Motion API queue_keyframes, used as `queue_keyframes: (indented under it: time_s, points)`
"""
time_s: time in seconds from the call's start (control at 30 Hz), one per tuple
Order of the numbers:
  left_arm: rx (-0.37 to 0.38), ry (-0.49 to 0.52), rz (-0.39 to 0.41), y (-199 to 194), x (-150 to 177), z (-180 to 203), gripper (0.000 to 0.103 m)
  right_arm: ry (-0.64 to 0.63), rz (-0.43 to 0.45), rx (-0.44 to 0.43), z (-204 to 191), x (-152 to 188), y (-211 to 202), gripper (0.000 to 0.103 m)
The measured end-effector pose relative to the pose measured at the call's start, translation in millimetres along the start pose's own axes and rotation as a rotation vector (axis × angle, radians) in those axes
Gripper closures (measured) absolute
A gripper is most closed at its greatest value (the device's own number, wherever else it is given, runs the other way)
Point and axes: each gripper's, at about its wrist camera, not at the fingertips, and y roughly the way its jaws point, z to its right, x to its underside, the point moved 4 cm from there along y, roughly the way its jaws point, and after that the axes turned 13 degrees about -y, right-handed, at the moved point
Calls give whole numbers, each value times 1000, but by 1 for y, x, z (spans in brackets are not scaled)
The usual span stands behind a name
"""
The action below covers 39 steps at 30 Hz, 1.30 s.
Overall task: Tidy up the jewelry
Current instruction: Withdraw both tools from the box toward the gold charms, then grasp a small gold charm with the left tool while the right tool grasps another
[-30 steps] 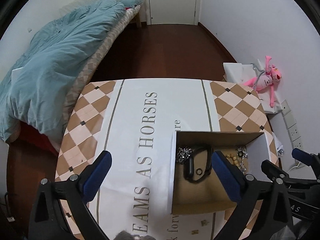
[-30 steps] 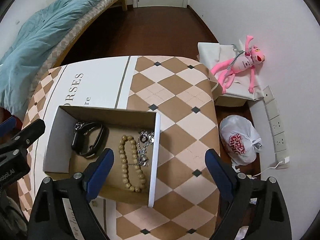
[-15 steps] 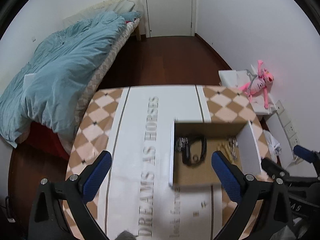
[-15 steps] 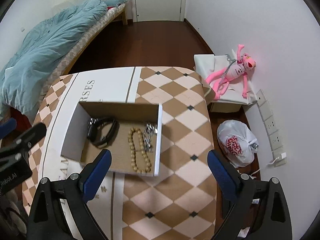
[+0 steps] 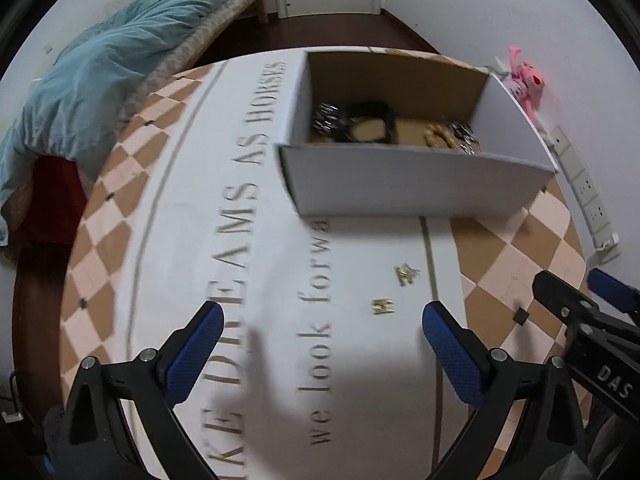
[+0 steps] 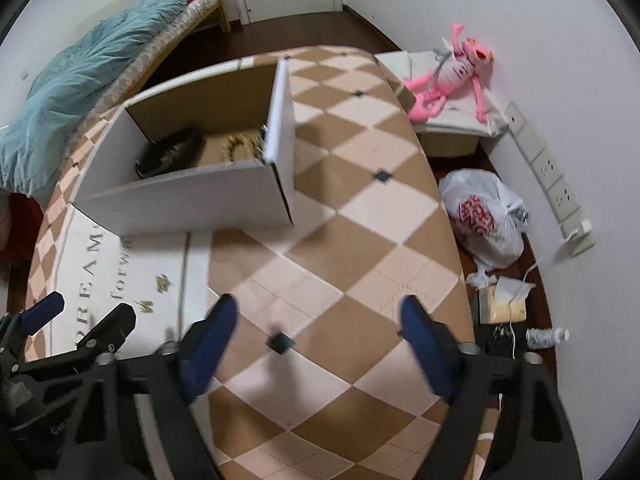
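Jewelry box (image 5: 416, 184) stands on the table (image 5: 192, 248), ahead of both grippers; black bracelet (image 5: 370, 122) and bead string (image 5: 438, 138) lie inside. Two small gold pieces (image 5: 383, 306) rest on the table between box and left gripper (image 5: 320, 350), fingers apart, empty. Right gripper (image 6: 318, 340) fingers apart over bare checkered cloth.

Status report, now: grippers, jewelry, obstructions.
Left gripper and right gripper: jaws open, empty. Two gold earrings loose on the tablecloth, outside the box. Nothing blocking them.
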Motion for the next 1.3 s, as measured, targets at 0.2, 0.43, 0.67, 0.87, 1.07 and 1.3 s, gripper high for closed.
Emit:
queue_keyframes:
  time_s: [0.2,0.43,0.67,0.87,1.07,1.3]
  points:
    - [24,43,-17,12,8,18,48,30,-7,-1,9,7,9,22]
    - [57,52,0,14,8,28,81,46,-3,-4,16,5,10,26]
    - [96,40,-6,10,8,21,94,64,19,-34,13,-1,3,27]
    - [68,-23,22,-4,-4,-23,94,36,52,-168,-15,-11,-3,27]
    - [-1,-75,30,-2,-11,-64,94,-67,61,-215,-69,-26,10,27]
    - [-24,-113,16,4,-8,-87,94,-199,50,-149,-115,-29,30,46]
